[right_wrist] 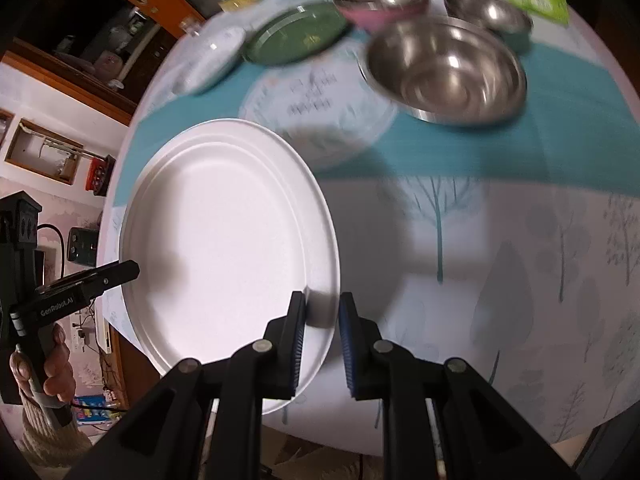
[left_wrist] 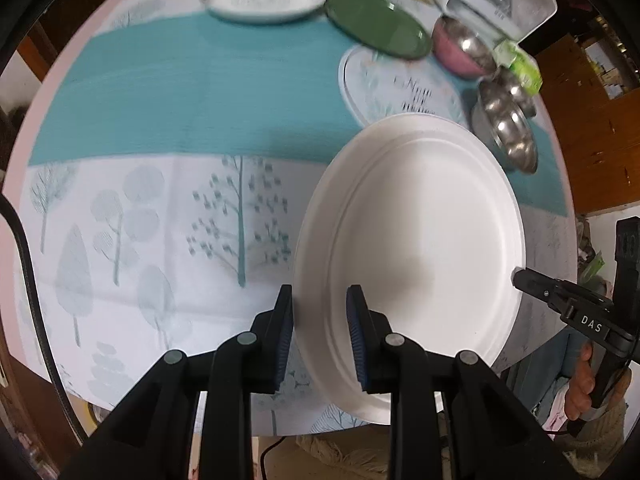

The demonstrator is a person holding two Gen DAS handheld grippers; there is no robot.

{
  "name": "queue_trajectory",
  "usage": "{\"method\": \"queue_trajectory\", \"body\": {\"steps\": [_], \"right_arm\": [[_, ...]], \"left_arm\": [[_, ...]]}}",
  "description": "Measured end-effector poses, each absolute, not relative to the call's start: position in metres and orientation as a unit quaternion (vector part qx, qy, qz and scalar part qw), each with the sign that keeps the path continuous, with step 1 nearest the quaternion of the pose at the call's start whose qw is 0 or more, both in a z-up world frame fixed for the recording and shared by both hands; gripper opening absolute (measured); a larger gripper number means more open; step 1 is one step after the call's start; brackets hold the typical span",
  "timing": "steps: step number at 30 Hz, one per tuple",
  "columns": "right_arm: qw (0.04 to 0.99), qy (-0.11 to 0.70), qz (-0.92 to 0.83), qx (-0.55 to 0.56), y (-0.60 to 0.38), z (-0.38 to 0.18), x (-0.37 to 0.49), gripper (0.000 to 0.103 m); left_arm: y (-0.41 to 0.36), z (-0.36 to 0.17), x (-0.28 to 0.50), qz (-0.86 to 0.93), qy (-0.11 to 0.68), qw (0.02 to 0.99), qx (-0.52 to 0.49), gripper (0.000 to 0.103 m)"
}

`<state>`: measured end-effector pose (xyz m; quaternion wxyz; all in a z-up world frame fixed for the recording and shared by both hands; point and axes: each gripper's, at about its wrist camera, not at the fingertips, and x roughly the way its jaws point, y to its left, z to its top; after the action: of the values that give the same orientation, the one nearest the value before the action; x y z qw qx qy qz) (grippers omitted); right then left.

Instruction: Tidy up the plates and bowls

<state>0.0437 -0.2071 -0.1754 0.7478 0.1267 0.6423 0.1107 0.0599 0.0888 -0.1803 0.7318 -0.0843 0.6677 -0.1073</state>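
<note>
White plate (left_wrist: 416, 248), a large oval disposable one with a ridged rim, is held face up above the near part of the table (left_wrist: 120, 208), carried between both of my grippers. Its long axis runs away from me toward the far dishes, seen the same way in both wrist views. My left gripper (left_wrist: 320, 336) is nearly closed, pinching the plate's left rim between its blue pads; my right gripper (right_wrist: 322, 336) is likewise nearly closed on the right rim, one finger above the plate and one below. The plate's near end overhangs the table edge toward me. Its far end comes close to a patterned plate (right_wrist: 320, 120) lying flat beyond it. Farther off stand a large steel bowl (right_wrist: 448, 68), a smaller steel bowl (right_wrist: 486, 14), a pink bowl (right_wrist: 380, 4), a green plate (right_wrist: 296, 34) and a white dish (left_wrist: 264, 0). Open tablecloth lies on either side of the plate, printed with trees.
</note>
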Motion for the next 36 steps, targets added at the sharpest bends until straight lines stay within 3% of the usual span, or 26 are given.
{"method": "queue_trajectory", "body": {"steps": [18, 36], "right_arm": [[0.720, 0.676, 0.101, 0.119, -0.201, -0.220, 0.040, 0.017], [0.714, 0.682, 0.108, 0.116, -0.196, -0.227, 0.043, 0.019]], "left_arm": [[0.085, -0.233, 0.063, -0.082, 0.702, 0.705, -0.053, 0.024], [0.074, -0.247, 0.083, -0.077, 0.707, 0.703, -0.027, 0.032]]}}
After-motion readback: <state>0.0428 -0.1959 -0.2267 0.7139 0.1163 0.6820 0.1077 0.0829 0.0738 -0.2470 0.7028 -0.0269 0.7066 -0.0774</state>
